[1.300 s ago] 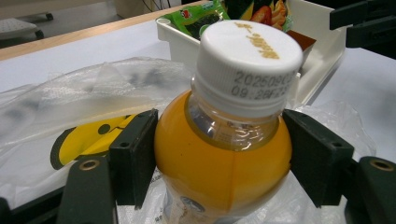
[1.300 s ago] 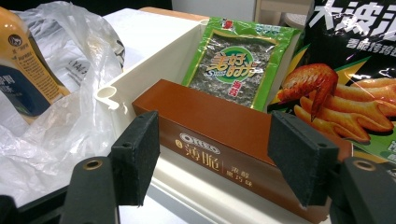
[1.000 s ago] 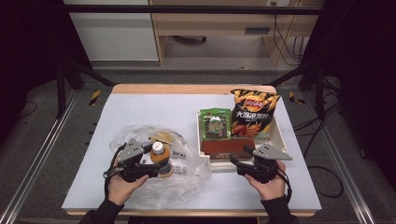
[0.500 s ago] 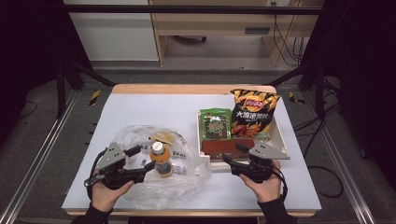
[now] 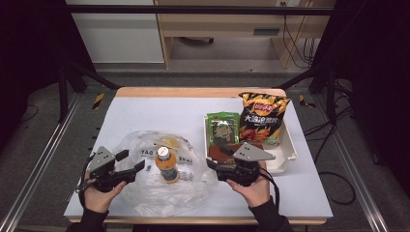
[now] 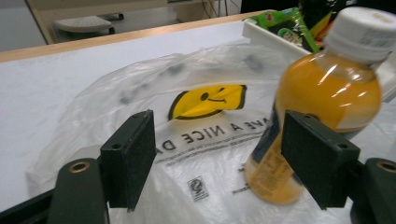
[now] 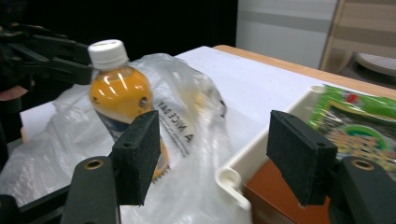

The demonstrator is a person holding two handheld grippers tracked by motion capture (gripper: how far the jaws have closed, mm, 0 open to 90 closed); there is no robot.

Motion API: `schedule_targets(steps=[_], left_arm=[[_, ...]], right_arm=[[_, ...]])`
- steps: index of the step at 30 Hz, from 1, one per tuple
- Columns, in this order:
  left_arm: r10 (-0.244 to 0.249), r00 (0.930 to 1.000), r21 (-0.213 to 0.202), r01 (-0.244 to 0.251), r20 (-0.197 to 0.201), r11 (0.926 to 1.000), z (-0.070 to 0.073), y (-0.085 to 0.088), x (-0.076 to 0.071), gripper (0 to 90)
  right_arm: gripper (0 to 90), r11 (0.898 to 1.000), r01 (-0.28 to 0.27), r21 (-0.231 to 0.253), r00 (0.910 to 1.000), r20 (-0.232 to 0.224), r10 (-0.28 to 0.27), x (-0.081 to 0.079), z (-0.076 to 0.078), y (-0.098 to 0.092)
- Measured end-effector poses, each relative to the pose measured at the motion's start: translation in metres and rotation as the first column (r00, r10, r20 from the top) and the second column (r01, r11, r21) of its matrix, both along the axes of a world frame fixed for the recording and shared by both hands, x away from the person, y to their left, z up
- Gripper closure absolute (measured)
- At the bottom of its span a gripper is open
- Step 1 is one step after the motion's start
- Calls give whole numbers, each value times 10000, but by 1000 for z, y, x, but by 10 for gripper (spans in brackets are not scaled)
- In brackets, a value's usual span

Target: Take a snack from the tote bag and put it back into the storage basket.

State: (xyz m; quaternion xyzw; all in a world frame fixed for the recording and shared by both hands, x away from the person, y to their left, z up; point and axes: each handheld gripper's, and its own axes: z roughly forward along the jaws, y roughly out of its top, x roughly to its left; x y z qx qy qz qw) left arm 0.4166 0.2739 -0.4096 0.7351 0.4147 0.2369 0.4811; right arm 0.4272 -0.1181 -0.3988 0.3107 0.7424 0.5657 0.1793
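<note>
An orange juice bottle [image 5: 167,164] with a white cap stands upright on a crumpled clear plastic bag [image 5: 145,193] printed with a smiley face. My left gripper [image 5: 134,160] is just left of the bottle, open and apart from it. In the left gripper view the bottle [image 6: 327,93] stands behind the right-hand pad and the bag [image 6: 140,93] lies between the jaws. My right gripper [image 5: 216,157] is open at the tray's front left corner and points toward the bottle [image 7: 119,93]. Nothing is between its jaws.
A white tray [image 5: 290,150] at the right holds a green snack packet [image 5: 222,128], an orange chips bag [image 5: 263,116] and a brown box [image 5: 227,150]. Bare white tabletop stretches behind the bag. The table's front edge is close to both hands.
My left gripper has drawn back to the left, away from the bottle, which stays standing on the bag. My right gripper has shifted left along the tray's front toward the bottle.
</note>
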Motion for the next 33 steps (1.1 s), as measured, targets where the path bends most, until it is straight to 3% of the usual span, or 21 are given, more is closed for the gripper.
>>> schedule_targets(steps=[9,20,33], left_arm=[[446,9990,-209,-445,34,9988,-1,17,1,266],[639,9979,-78,-639,-74,9979,-5,27,1,283],[549,9982,215,-544,-244,9983,-13,24,4,286]], right_arm=[[341,9966,-768,300,9970,5,768,1,3,33],[338,9861,-1656,133,9859,-205,1658,1,-3,76],[269,9809,-1922,-308,9797,-633,1900,18,-19,115]])
